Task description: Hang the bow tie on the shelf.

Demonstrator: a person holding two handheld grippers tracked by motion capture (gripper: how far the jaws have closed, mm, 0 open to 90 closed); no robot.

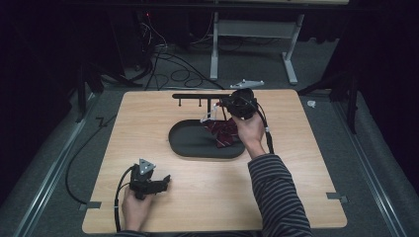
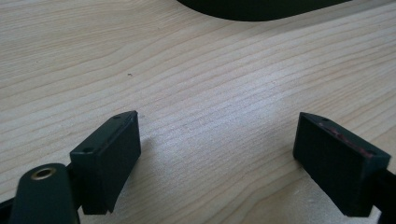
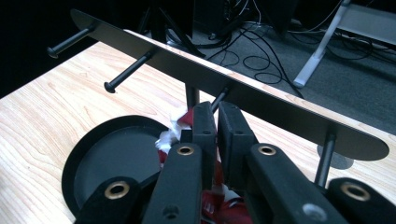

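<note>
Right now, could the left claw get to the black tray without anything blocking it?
Probably yes. The left claw rests open on bare table, and only wood lies between it and the tray's near rim. The right claw holds the red cloth at the far side.

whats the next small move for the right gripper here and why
Probably lift the red cloth a little higher and ease its white loop toward a peg on the black rack. The right gripper is nearly shut on the cloth, which hangs over the black tray just short of the rack.
</note>
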